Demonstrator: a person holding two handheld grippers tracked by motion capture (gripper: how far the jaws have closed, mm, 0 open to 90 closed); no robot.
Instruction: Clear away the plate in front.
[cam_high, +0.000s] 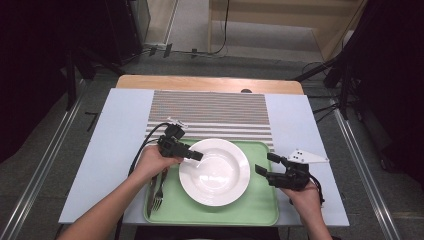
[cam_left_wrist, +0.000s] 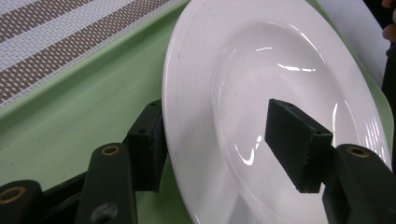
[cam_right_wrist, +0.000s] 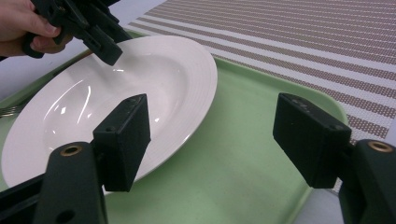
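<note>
A white deep plate (cam_high: 215, 171) lies on a green tray (cam_high: 260, 205). My left gripper (cam_high: 192, 155) straddles the plate's left rim. In the left gripper view, one jaw stands outside the rim of the plate (cam_left_wrist: 280, 93) and the other hangs over its well. There is a gap on both sides, so the left gripper (cam_left_wrist: 217, 121) is open. My right gripper (cam_high: 264, 163) is open over the tray just right of the plate. In the right gripper view, nothing but the tray (cam_right_wrist: 243, 154) lies between the open jaws of the right gripper (cam_right_wrist: 217, 109), and the plate (cam_right_wrist: 116, 88) sits beside them.
A fork (cam_high: 159, 192) and a knife lie along the tray's left side, under my left hand. A brown-and-white striped placemat (cam_high: 210, 112) lies behind the tray on a pale blue table cover (cam_high: 115, 140). Dark stands flank the table.
</note>
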